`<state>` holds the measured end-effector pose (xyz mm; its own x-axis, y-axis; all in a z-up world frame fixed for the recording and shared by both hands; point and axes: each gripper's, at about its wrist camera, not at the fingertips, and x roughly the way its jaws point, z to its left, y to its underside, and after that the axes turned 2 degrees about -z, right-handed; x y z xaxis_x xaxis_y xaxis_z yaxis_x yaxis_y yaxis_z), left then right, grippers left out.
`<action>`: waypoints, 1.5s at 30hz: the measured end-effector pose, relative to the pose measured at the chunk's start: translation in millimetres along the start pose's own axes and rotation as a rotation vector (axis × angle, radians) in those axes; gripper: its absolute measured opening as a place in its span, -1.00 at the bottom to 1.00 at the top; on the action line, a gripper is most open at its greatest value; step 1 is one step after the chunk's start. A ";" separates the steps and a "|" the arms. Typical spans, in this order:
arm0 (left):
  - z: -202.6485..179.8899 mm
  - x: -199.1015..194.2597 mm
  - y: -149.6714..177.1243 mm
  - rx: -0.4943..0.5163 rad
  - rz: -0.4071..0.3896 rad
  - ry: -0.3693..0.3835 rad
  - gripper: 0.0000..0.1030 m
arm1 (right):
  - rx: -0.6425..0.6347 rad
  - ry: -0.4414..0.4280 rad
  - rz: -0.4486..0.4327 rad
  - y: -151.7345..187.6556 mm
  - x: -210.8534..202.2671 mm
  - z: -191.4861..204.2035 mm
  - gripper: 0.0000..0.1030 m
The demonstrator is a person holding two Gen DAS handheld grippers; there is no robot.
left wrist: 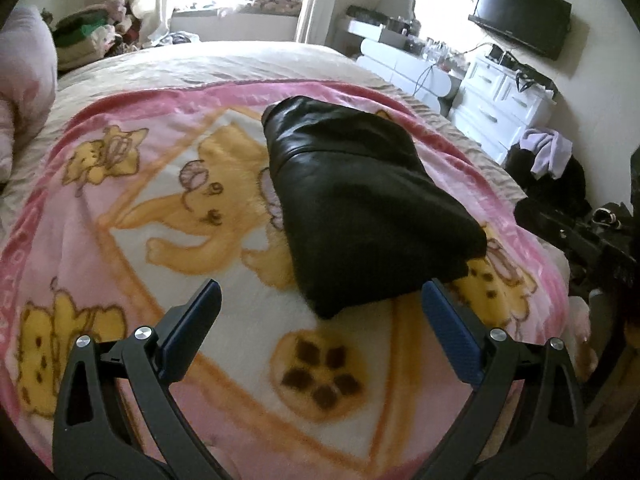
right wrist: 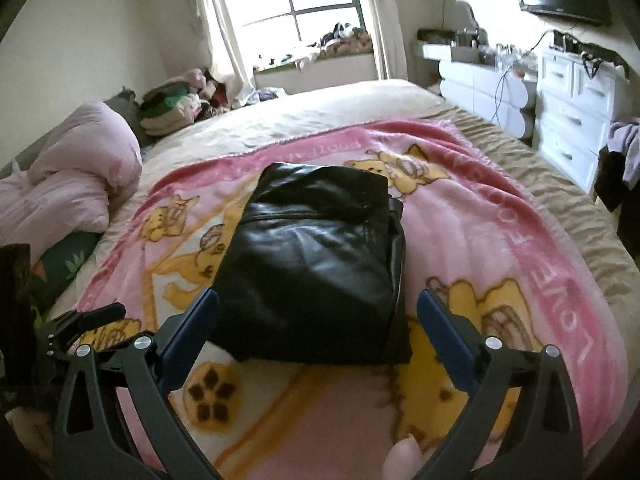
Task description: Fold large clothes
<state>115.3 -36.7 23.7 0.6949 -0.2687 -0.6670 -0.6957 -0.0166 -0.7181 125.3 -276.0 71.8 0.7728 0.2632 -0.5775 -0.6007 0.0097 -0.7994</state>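
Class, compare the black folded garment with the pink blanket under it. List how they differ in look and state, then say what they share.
The black garment is plain, glossy and leather-like; the pink blanket is fuzzy and printed with yellow cartoon animals. The garment is folded into a compact bundle; the blanket lies spread out flat. The garment covers only a small patch, while the blanket spans much of the bed. Both are soft textiles resting on the bed, and neither is held by any tongs.

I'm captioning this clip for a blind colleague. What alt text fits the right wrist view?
A folded black leather garment lies on a pink cartoon blanket on a bed, just beyond the open right gripper, which holds nothing. The left gripper shows at the left edge; a window, white drawers and a pink duvet surround the bed.
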 end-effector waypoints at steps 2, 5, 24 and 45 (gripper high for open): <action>1.5 -7.8 9.1 0.006 -0.024 -0.011 0.82 | -0.001 -0.005 -0.019 11.9 -9.5 4.9 0.91; 5.4 -18.7 26.8 0.008 -0.063 -0.023 0.82 | -0.013 0.006 -0.047 28.2 -20.5 11.5 0.91; 11.4 -17.6 58.2 0.013 -0.040 -0.044 0.82 | -0.002 0.057 -0.035 86.5 -25.3 20.2 0.91; 15.3 -20.1 58.0 0.013 -0.041 -0.061 0.82 | -0.007 0.074 -0.036 89.6 -24.3 19.0 0.91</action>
<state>63.8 -17.5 -7.6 0.7332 -0.2084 -0.6473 -0.6640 -0.0143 -0.7476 48.8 -263.2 17.4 0.8069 0.1912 -0.5589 -0.5712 0.0114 -0.8207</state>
